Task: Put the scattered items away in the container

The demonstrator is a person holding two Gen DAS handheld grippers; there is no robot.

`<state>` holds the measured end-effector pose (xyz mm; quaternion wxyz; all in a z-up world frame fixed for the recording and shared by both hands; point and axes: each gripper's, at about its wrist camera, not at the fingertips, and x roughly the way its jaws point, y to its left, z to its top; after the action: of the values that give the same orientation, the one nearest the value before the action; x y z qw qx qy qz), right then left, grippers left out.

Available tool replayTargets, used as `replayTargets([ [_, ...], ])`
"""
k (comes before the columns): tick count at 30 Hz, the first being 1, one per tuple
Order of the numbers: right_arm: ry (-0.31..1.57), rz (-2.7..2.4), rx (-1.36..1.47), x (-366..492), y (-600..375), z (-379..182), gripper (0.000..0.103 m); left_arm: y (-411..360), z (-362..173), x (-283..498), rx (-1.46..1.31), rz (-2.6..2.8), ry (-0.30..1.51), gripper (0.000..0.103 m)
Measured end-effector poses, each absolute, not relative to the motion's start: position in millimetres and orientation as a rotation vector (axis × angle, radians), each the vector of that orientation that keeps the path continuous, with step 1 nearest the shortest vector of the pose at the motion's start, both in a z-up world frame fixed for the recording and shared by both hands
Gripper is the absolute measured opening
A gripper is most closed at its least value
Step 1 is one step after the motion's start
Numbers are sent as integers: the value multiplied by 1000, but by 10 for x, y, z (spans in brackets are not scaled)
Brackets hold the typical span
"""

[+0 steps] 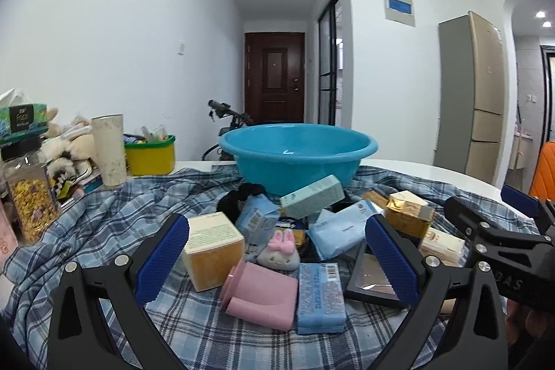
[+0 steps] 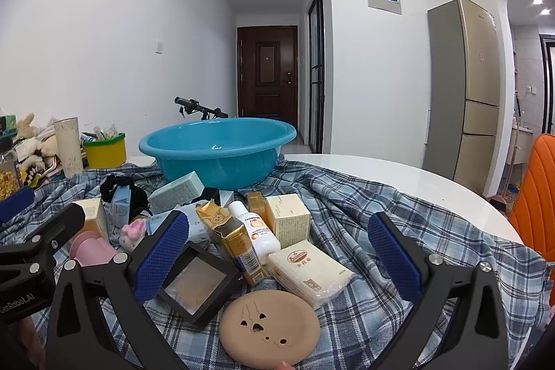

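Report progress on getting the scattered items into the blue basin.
Done: nothing visible; what shows of the blue basin's inside is bare. In hand: nothing; the left gripper and right gripper are both open and empty. Left: the whole pile on the plaid cloth, including the pink holder, tan disc and white bottle.

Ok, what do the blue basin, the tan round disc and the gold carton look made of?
Blue basin: likely hard plastic, glossy, with light glints inside. Tan round disc: probably matte silicone or rubber, with punched holes. Gold carton: foil-faced card, shiny and creased.
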<state>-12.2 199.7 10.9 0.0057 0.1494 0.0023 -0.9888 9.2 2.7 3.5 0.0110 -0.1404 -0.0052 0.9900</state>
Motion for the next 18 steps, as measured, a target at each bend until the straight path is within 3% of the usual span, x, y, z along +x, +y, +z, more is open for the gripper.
replayTargets([
  [18, 26, -3076, 504, -166, 1977, 93, 103, -28, 23, 67, -456, 3154, -41, 103],
])
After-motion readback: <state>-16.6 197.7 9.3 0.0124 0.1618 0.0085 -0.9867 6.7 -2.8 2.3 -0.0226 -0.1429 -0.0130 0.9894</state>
